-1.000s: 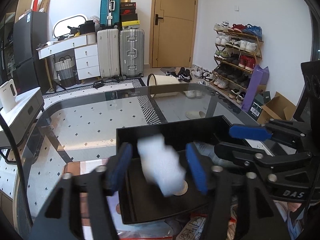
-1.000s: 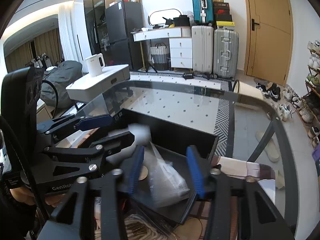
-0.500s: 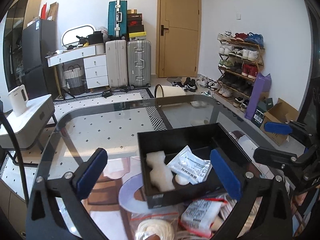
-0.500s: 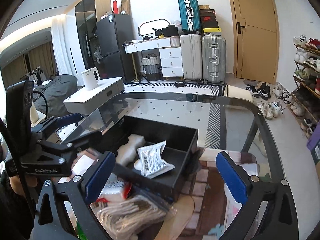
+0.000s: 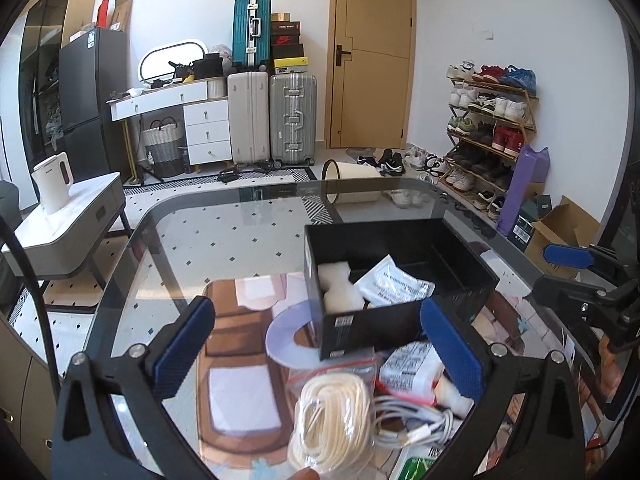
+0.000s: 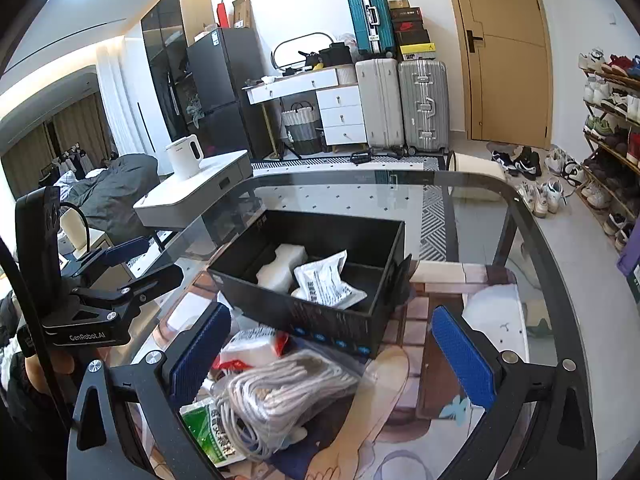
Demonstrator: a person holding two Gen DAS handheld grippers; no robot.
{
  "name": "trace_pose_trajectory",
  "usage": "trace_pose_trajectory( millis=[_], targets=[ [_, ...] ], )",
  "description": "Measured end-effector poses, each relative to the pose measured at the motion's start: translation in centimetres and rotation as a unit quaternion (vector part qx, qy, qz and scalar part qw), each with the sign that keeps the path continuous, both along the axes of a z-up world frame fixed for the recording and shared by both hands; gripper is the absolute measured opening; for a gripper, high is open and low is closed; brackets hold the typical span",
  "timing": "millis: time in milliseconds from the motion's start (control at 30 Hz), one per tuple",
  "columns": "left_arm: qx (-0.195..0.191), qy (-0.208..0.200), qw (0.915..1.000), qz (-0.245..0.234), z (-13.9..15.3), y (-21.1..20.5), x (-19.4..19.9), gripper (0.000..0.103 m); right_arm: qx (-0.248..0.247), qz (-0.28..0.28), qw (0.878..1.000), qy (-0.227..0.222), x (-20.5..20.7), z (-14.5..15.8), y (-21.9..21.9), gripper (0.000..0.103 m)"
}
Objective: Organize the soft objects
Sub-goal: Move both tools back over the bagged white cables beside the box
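A black open box (image 5: 372, 326) (image 6: 304, 314) stands on the glass table. Inside lie a white foam piece (image 5: 338, 290) (image 6: 280, 266) and a white printed packet (image 5: 394, 286) (image 6: 326, 282). In front of the box lies a pile: a bagged coil of white rope (image 5: 332, 420) (image 6: 280, 388), a red-and-white packet (image 5: 412, 368) (image 6: 250, 346), white cables (image 5: 412, 426) and a green packet (image 6: 210, 432). My left gripper (image 5: 320, 352) is open and empty above the pile. My right gripper (image 6: 330, 360) is open and empty, also above the pile.
The glass table (image 5: 240, 224) (image 6: 480, 208) has a dark rounded rim. A white side table with a kettle (image 5: 52, 184) (image 6: 184, 158) stands to the left. Suitcases, a dresser, a door and a shoe rack (image 5: 488, 128) lie beyond.
Both grippers opened wide and drew back from the box. The foam piece and the packet, held over the box a second ago, now lie inside it.
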State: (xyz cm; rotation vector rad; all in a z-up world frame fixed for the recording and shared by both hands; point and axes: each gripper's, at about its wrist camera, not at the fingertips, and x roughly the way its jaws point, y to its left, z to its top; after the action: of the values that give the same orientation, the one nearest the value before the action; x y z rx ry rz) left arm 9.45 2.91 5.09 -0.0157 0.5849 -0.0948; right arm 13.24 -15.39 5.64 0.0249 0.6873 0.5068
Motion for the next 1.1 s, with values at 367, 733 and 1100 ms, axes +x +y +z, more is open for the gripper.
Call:
trace_pose_trajectory(
  millis=[367, 733, 1100],
  targets=[
    [0.002, 0.017, 0.9999, 0.002, -1.2, 0.2, -1.8, 0.103, 0.0, 0.001, 1.0, 0.018, -1.5, -0.8, 0.3, 0.102],
    [-0.005, 0.034, 0.9994, 0.004, -2.6, 0.9, -3.0, 0.103, 0.003, 0.0, 0.999, 0.043, -2.1, -1.8, 0.5, 0.102],
    [-0.009, 0.048, 0.9988, 0.007, -3.7, 1.3, -3.2, 0.103, 0.001, 0.0, 0.997, 0.079, -1.4, -3.6, 1.7, 0.102]
  ],
)
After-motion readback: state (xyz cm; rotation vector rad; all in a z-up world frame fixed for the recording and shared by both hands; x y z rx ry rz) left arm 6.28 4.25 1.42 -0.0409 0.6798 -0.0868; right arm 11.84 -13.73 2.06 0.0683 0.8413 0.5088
